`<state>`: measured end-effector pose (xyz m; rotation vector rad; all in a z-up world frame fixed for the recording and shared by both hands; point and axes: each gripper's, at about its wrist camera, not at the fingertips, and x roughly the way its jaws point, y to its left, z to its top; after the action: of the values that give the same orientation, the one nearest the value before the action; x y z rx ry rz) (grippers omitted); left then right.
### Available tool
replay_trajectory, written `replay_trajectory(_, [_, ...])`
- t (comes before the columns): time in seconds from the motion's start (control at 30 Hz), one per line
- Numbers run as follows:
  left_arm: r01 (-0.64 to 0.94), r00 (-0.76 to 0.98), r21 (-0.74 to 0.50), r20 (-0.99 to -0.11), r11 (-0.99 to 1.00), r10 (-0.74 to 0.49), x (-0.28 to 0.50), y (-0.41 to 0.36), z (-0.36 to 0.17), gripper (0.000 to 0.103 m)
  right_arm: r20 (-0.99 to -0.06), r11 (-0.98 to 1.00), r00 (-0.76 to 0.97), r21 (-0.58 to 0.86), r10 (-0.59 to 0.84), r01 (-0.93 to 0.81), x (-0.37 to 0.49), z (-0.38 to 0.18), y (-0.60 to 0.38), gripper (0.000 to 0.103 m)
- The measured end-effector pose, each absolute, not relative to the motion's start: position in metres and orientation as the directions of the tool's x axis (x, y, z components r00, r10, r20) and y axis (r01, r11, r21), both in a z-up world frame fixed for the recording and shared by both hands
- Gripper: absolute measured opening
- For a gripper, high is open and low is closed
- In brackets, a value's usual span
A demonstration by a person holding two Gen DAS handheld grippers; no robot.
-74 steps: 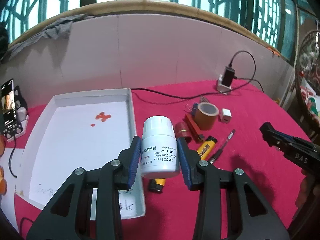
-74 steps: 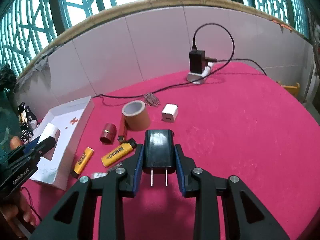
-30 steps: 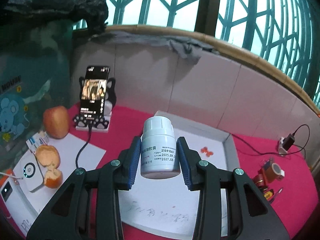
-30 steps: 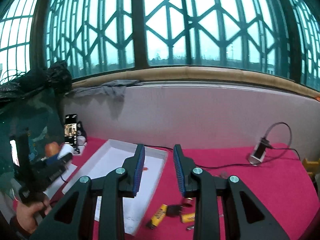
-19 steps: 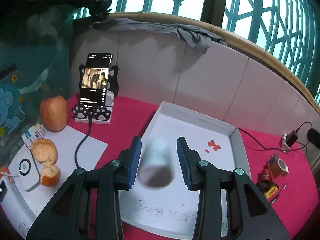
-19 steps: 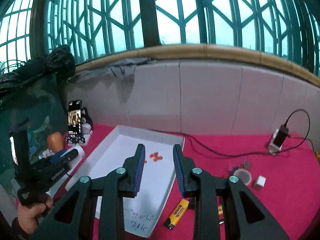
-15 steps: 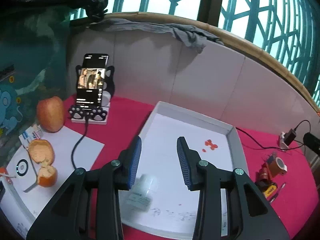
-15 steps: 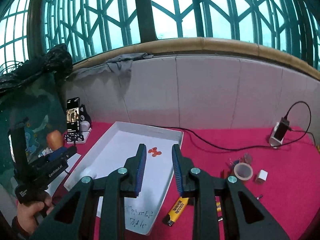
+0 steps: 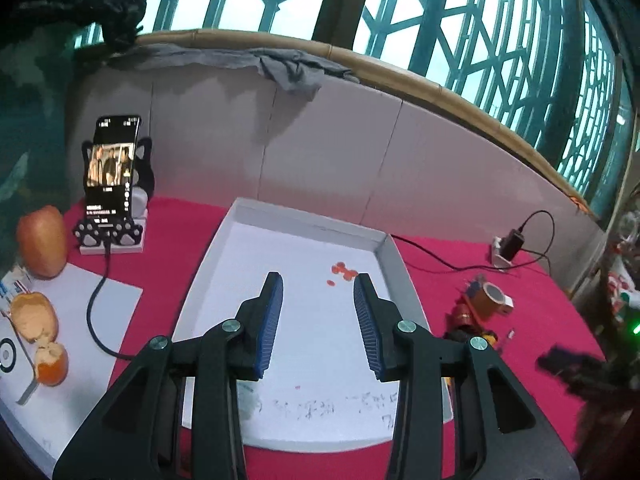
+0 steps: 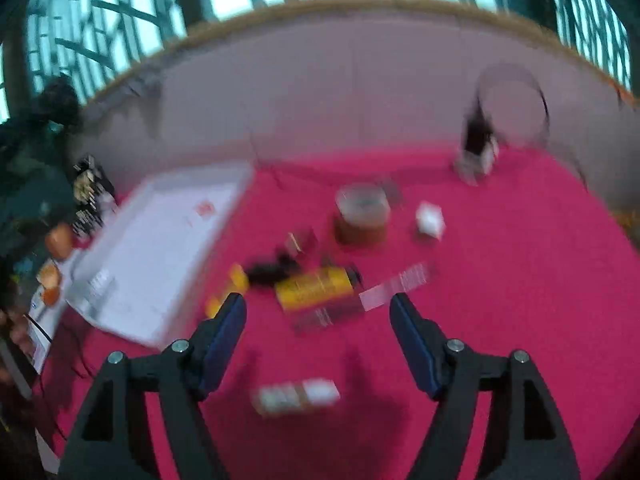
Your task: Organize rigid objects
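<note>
My left gripper [image 9: 318,322] is open and empty above the white tray [image 9: 384,246], which holds small red bits [image 9: 344,270]. The white pill bottle shows in the blurred right wrist view as a small shape [image 10: 100,280] at the tray's [image 10: 160,320] near corner. My right gripper [image 10: 318,326] is wide open and empty above the red cloth. Ahead of it lie a yellow lighter [image 10: 316,286], a second yellow lighter [image 10: 226,288], a black charger [image 10: 272,268], a brown tape roll [image 10: 362,216], a white plug cube [image 10: 430,220] and a small blurred item [image 10: 296,396].
A phone on a stand [image 9: 112,184], an apple [image 9: 42,242] and peeled oranges [image 9: 36,320] on paper sit left of the tray. A plugged-in charger with cable [image 9: 510,246] stands at the back right. A tiled wall runs behind the table.
My left gripper let go of the white bottle, which fell into the tray. My right gripper dropped the black charger, opened wide and swung down fast toward the loose items.
</note>
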<state>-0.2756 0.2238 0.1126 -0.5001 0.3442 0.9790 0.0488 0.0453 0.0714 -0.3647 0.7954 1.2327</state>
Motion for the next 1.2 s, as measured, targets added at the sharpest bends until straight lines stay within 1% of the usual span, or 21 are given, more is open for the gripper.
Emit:
replay_trajectory(0.07, [-0.865,0.502,-0.260,-0.498,0.430,0.707,-0.283,0.228,0.113,0.036,-0.743,0.320,0.087,0.178,0.664,-0.931,0.047,0.053,0.045,0.074])
replay_trajectory(0.2, [-0.875,0.483,-0.292,-0.493,0.386,0.723,-0.299,0.234,0.116,0.036,-0.762,0.264,0.049,0.164,0.646,-0.950,0.026,0.037,0.055,0.074])
replay_trajectory(0.3, [-0.876,0.479,-0.320,-0.486,0.360,0.731,-0.312,0.237,0.118,0.036,-0.778,0.241,0.074,0.102,0.624,-0.965,0.011,0.027,0.066,0.074])
replay_trajectory(0.33, [-0.876,0.479,-0.326,-0.489,0.357,0.729,-0.314,0.238,0.118,0.036,-0.775,0.239,0.115,0.049,0.622,-0.970,0.005,0.026,0.067,0.074])
replay_trajectory(0.37, [-0.874,0.483,-0.328,-0.499,0.359,0.719,-0.315,0.240,0.116,0.038,-0.772,0.231,0.141,0.007,0.620,-0.973,0.000,0.025,0.067,0.074])
replay_trajectory(0.4, [-0.870,0.491,-0.325,-0.515,0.370,0.702,-0.314,0.242,0.114,0.045,-0.770,0.222,0.164,-0.030,0.616,-0.975,-0.005,0.023,0.067,0.072])
replay_trajectory(0.43, [-0.866,0.500,-0.317,-0.538,0.386,0.679,-0.311,0.245,0.111,0.051,-0.763,0.212,0.167,-0.040,0.624,-0.976,-0.007,0.024,0.066,0.063])
replay_trajectory(0.47, [-0.864,0.502,-0.300,-0.570,0.404,0.650,-0.307,0.248,0.106,0.060,-0.764,0.203,0.156,-0.033,0.626,-0.979,-0.007,0.025,0.066,0.063])
replay_trajectory(0.63, [-0.871,0.426,-0.158,-0.717,0.466,0.552,-0.287,0.257,0.078,0.061,-0.762,0.203,0.140,-0.011,0.633,-0.979,-0.003,0.027,0.060,0.063])
replay_trajectory(0.73, [-0.866,0.378,-0.106,-0.779,0.489,0.500,-0.278,0.264,0.058,0.061,-0.758,0.205,0.124,0.014,0.640,-0.979,-0.001,0.027,0.058,0.063])
replay_trajectory(0.9, [-0.844,0.304,-0.012,-0.834,0.537,0.460,-0.258,0.265,0.033,0.061,-0.752,0.210,0.097,0.057,0.652,-0.976,0.004,0.026,0.061,0.063])
replay_trajectory(1.03, [-0.842,0.232,0.046,-0.869,0.538,0.438,-0.247,0.270,0.014,0.061,-0.749,0.216,0.083,0.081,0.657,-0.973,0.007,0.026,0.059,0.063])
replay_trajectory(1.07, [-0.840,0.237,0.048,-0.863,0.540,0.446,-0.247,0.269,0.014,0.061,-0.749,0.218,0.081,0.087,0.658,-0.972,0.008,0.026,0.058,0.063])
replay_trajectory(1.1, [-0.840,0.241,0.045,-0.862,0.540,0.446,-0.249,0.269,0.014,0.057,-0.747,0.222,0.078,0.095,0.660,-0.970,0.009,0.026,0.058,0.063])
replay_trajectory(1.13, [-0.842,0.245,0.046,-0.855,0.538,0.457,-0.250,0.268,0.015,0.049,-0.746,0.227,0.077,0.102,0.662,-0.968,0.010,0.027,0.057,0.063])
replay_trajectory(1.17, [-0.842,0.245,0.053,-0.849,0.537,0.467,-0.251,0.267,0.016,0.036,-0.743,0.232,0.073,0.113,0.665,-0.966,0.012,0.027,0.055,0.063])
replay_trajectory(1.2, [-0.842,0.246,0.056,-0.846,0.537,0.473,-0.251,0.265,0.017,0.036,-0.737,0.239,0.069,0.128,0.673,-0.963,0.015,0.030,0.053,0.063])
